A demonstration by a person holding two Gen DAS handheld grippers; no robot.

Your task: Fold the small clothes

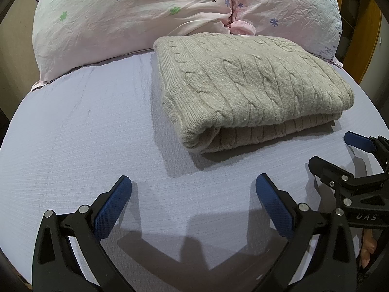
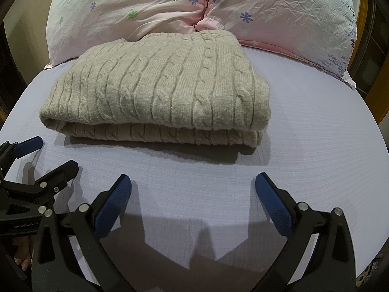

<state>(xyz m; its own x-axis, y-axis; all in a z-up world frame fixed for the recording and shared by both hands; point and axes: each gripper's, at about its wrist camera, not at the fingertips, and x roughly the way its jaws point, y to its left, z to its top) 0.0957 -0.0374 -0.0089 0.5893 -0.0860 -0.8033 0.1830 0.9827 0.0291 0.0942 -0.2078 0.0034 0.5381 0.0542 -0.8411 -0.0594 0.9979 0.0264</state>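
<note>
A beige cable-knit sweater lies folded in a thick rectangle on the lavender bed sheet; it also shows in the right wrist view. My left gripper is open and empty, hovering over the sheet in front of the sweater's near left corner. My right gripper is open and empty, in front of the sweater's near edge. Each gripper shows in the other's view: the right one at the far right, the left one at the far left, both with jaws apart.
Two pink floral pillows lean behind the sweater at the head of the bed. A wooden frame stands at the right. The sheet stretches around the sweater on all sides.
</note>
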